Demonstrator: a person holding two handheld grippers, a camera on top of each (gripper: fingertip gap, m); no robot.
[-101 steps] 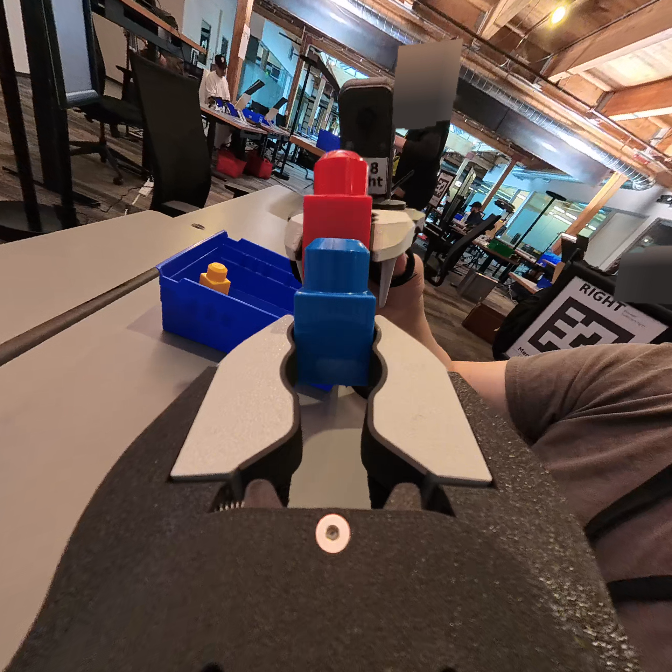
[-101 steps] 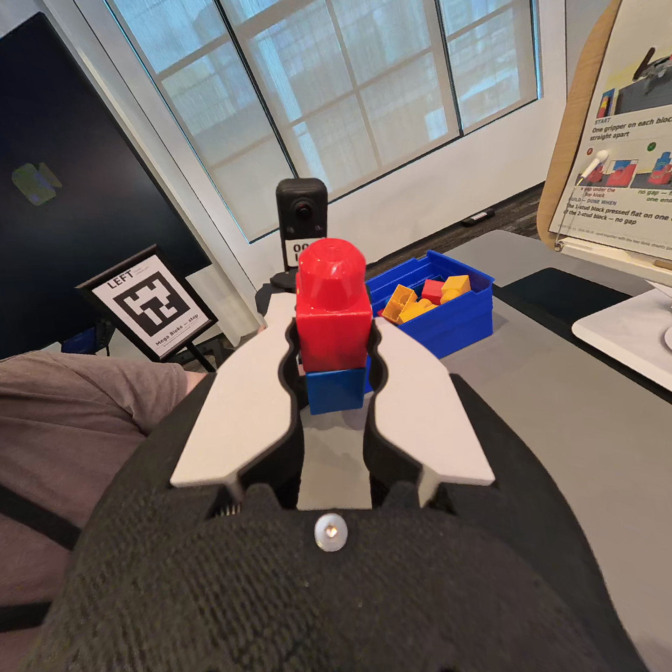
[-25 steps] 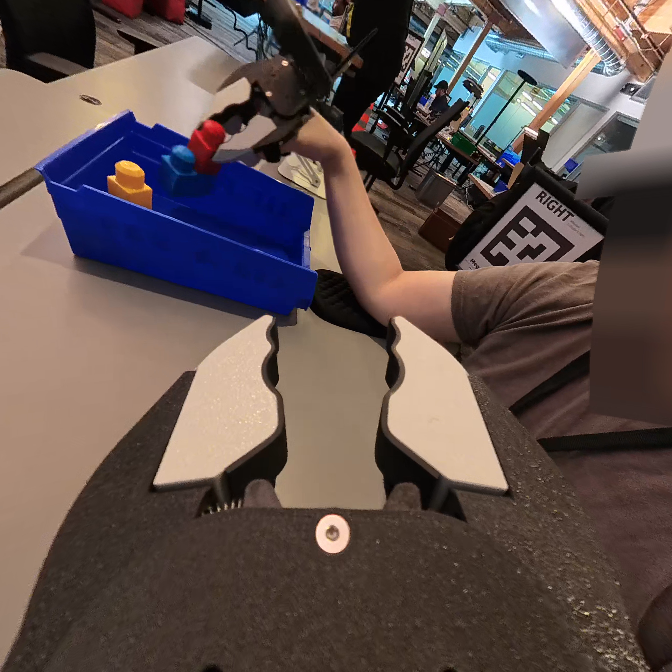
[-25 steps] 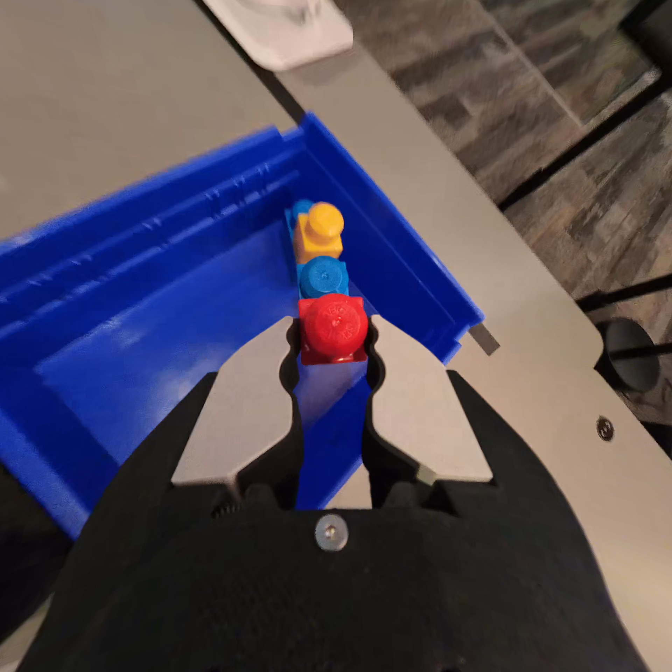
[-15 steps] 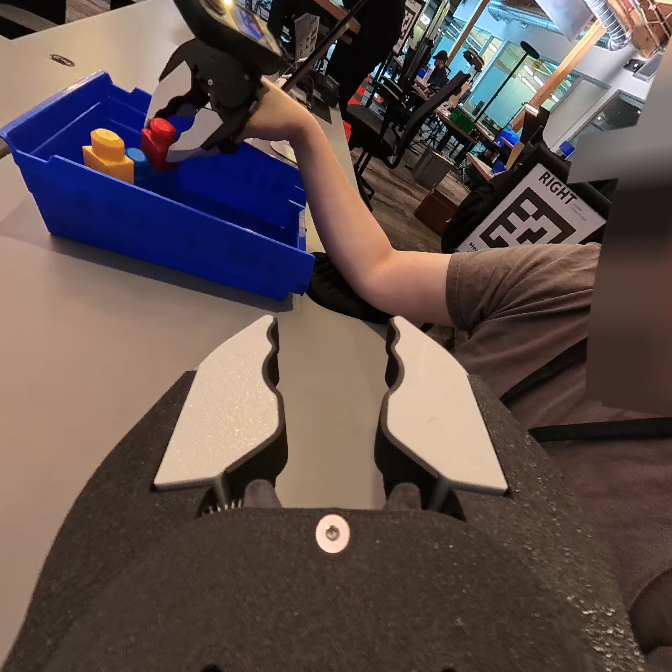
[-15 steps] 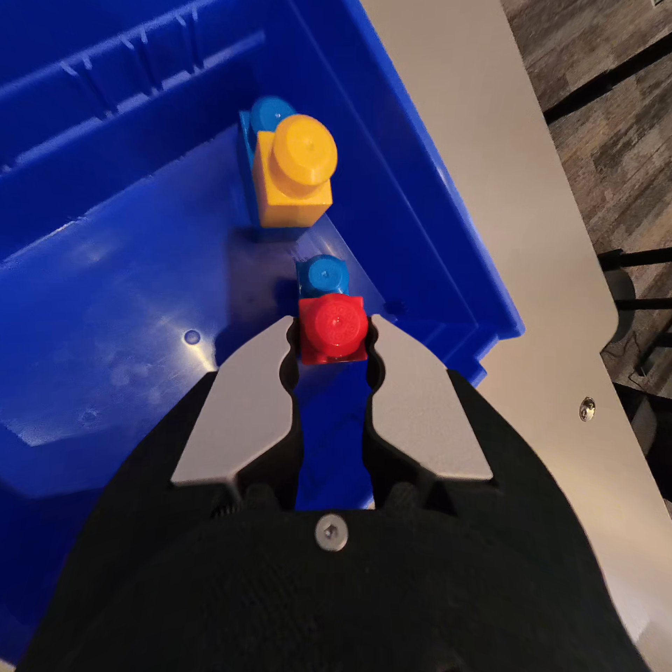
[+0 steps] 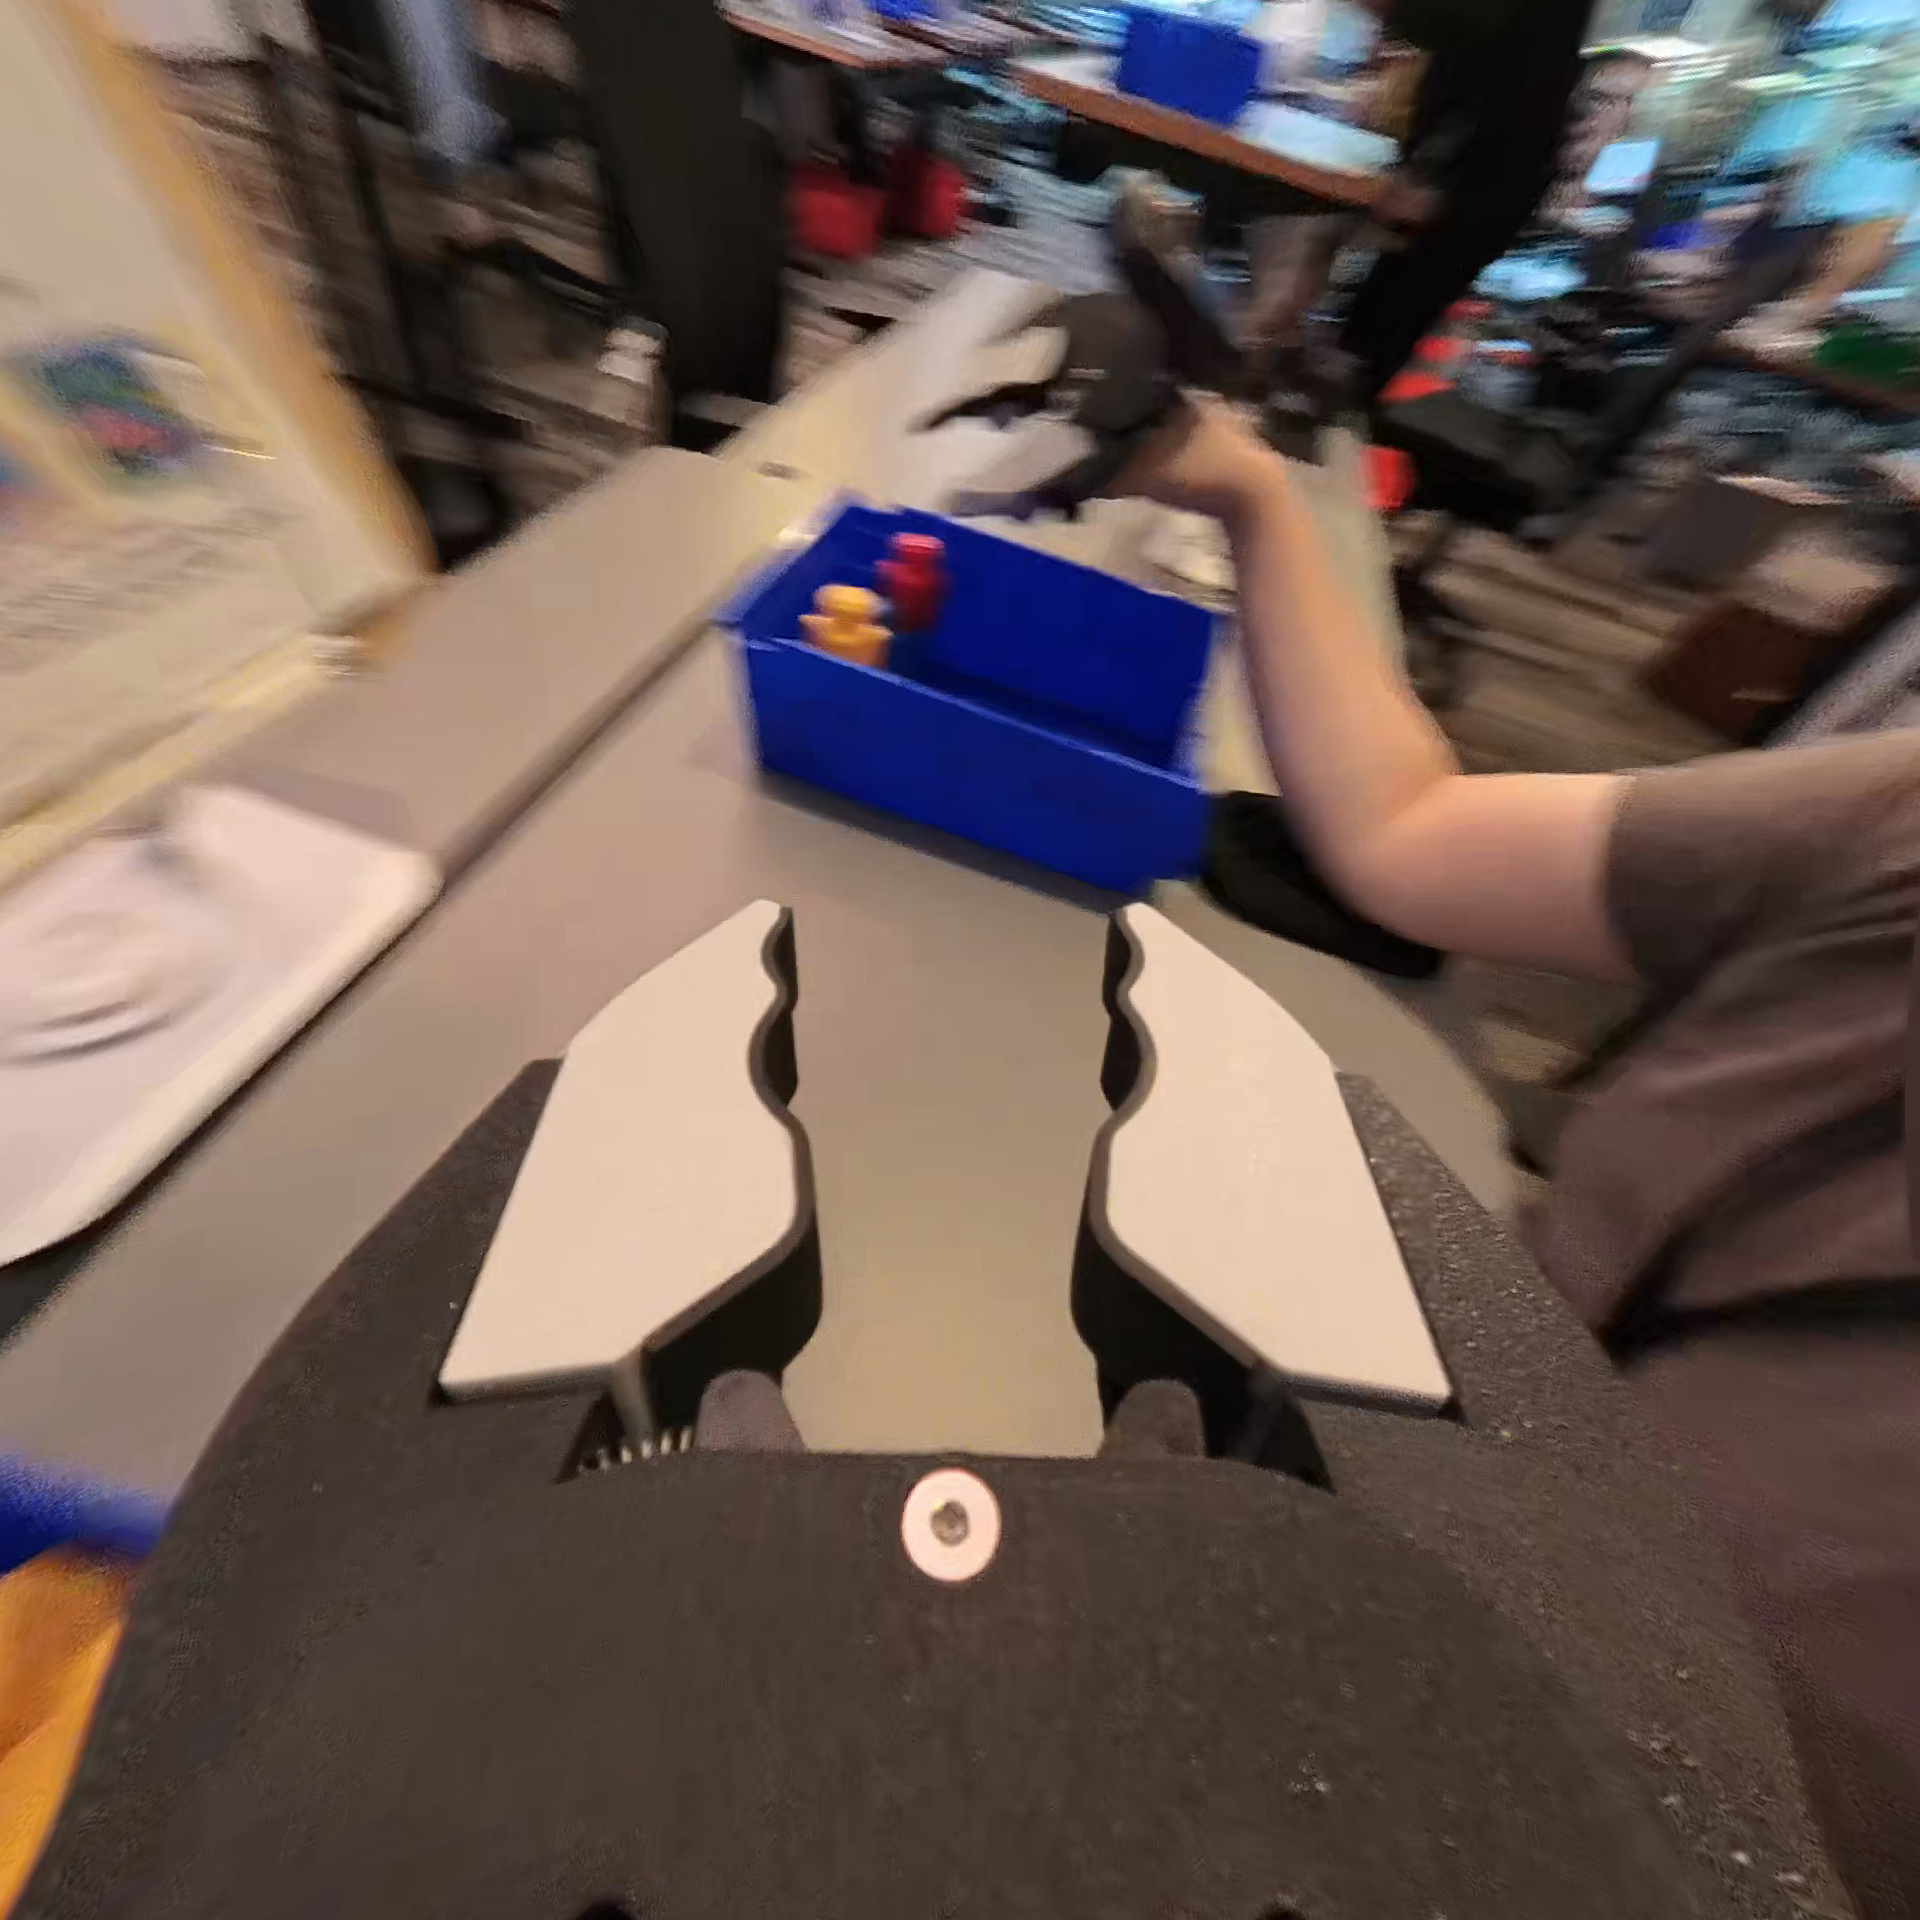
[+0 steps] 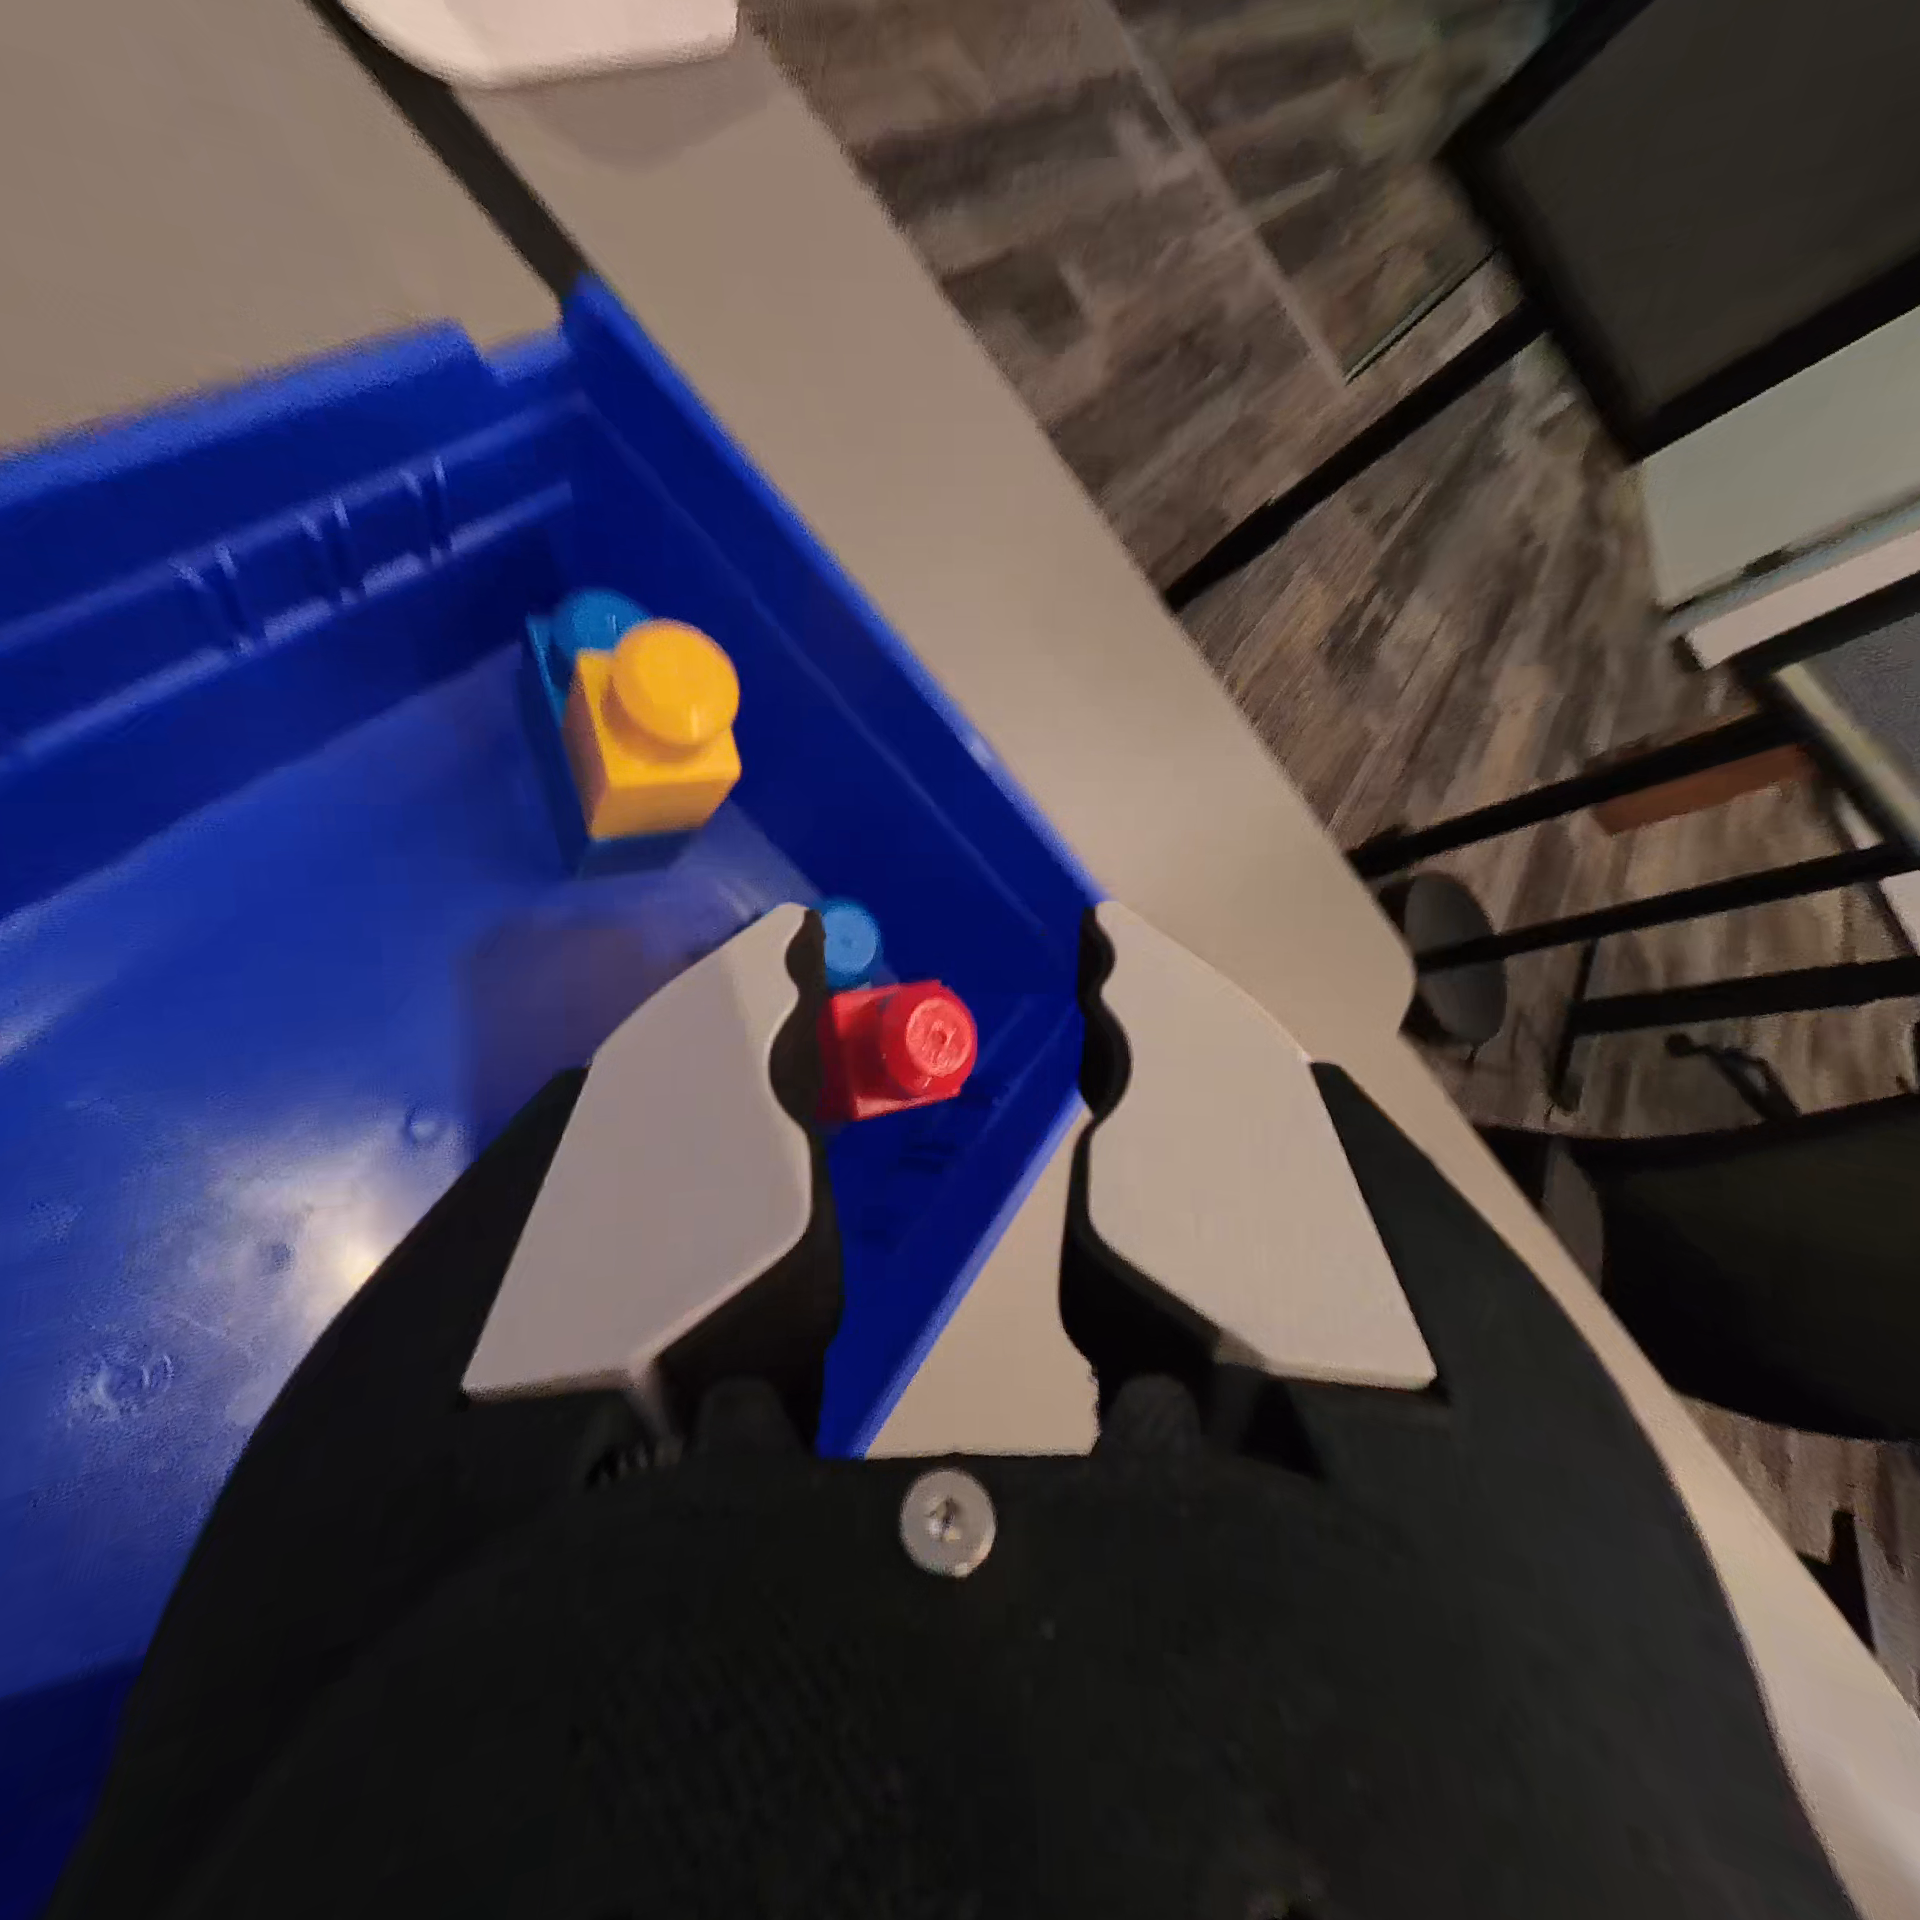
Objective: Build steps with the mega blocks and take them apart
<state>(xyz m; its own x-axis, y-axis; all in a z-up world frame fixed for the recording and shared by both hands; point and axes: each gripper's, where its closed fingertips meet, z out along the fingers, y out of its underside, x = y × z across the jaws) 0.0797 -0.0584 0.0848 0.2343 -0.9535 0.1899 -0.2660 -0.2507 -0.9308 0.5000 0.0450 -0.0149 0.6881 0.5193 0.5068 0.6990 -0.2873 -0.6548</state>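
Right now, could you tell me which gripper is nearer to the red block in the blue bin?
The right. The right gripper hangs open just above the red block inside the blue bin, while the left gripper sits open over the table, short of the bin.

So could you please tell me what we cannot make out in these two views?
- Left wrist view: the right gripper above the blue bin is smeared by motion blur.
- Right wrist view: the blue block under the red block is mostly covered by it and a finger.
- Left wrist view: an orange object is cut off by the edge.
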